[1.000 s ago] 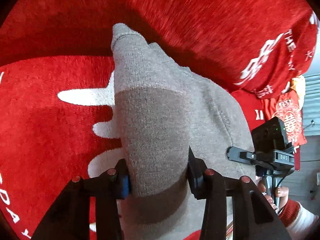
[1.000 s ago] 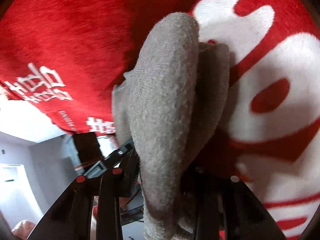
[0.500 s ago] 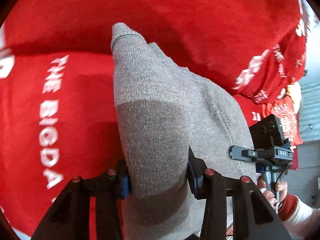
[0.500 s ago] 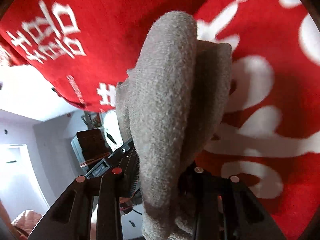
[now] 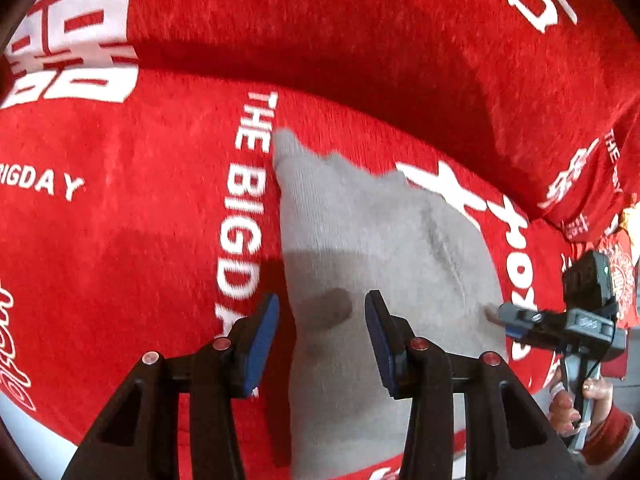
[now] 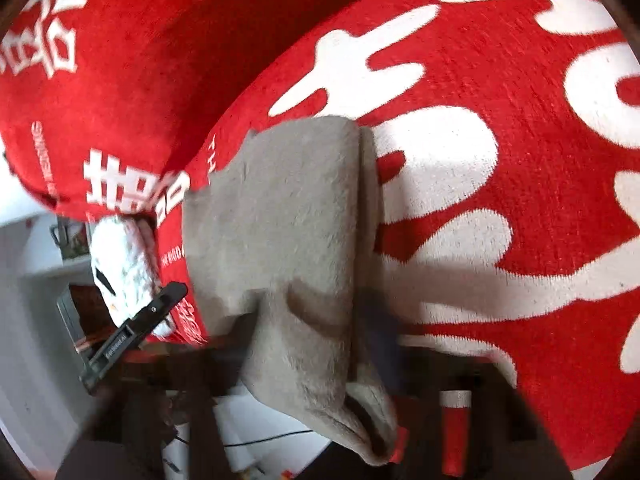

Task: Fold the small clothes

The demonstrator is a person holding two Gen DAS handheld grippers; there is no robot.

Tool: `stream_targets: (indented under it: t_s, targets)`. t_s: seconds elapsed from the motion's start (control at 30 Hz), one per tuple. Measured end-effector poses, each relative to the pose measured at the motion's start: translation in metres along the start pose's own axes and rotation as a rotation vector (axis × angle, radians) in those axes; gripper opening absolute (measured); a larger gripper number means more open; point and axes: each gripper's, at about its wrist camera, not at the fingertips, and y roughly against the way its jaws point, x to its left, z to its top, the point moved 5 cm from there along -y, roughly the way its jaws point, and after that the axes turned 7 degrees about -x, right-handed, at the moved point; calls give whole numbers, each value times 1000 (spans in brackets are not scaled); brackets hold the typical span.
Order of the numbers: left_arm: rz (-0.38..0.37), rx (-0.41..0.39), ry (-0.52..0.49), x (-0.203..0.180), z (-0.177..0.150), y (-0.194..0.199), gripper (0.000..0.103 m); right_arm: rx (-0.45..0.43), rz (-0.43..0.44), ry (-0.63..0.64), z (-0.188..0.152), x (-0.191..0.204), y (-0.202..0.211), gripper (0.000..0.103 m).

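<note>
Garment: a small grey knit garment [image 5: 376,248] lies on the red fabric. In the left wrist view it runs from a narrow tip at about 11 o'clock of centre down to the bottom edge at 6 o'clock. A darker band crosses it just ahead of the fingers.

Left gripper: the left gripper [image 5: 320,320] has its fingers [image 5: 262,332] spread apart. The blue pads stand on either side of the garment with a visible gap at each pad, so nothing is pinched.

Right gripper, left wrist view: the right gripper [image 5: 516,320] sits at 3 o'clock, its tip at the garment's right edge. A hand [image 5: 576,404] holds its handle at about 4 o'clock.

Right gripper, right wrist view: the garment [image 6: 288,248] drapes over the fingers from centre down to 6 o'clock. The fingers are blurred and mostly covered, so whether they are closed on the cloth cannot be told.

Surface: a red fabric cover [image 5: 120,240] with white lettering and characters, including "THE BIGDAY" at 9 o'clock beside the garment.

Background: the other gripper's tip shows at 8 o'clock in the right wrist view.
</note>
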Motion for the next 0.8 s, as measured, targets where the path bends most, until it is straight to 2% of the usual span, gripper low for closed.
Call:
stream_targets:
  t_s: [0.07, 0.17, 0.27, 0.33, 0.37, 0.4, 0.57, 0.67, 0.8]
  targets:
    - [48, -4, -12, -7, 9, -11, 46, -18, -30, 52, 2, 3, 0, 20]
    - [161, 7, -74, -3, 8, -25, 46, -65, -132, 285, -6, 29, 9, 19]
    - [174, 18, -74, 5, 2, -38, 48, -75, -292, 410, -10, 20, 6, 18]
    - [166, 14, -60, 9, 0, -41, 52, -59, -326, 395, -7, 7, -5, 18]
    - [179, 12, -58, 11, 1, -41, 59, -53, -327, 367, -4, -1, -8, 19]
    - [183, 13, -58, 12, 1, -41, 61, -53, -320, 332, -3, -4, -10, 19]
    - [224, 8, -91, 11, -3, -25, 61, -72, -355, 275, -10, -12, 11, 25]
    - [247, -1, -102, 9, -9, -13, 61, -74, -333, 220, -20, -15, 26, 25]
    - [225, 5, -66, 9, -24, 2, 61, -83, -251, 194, -45, -11, 43, 26]
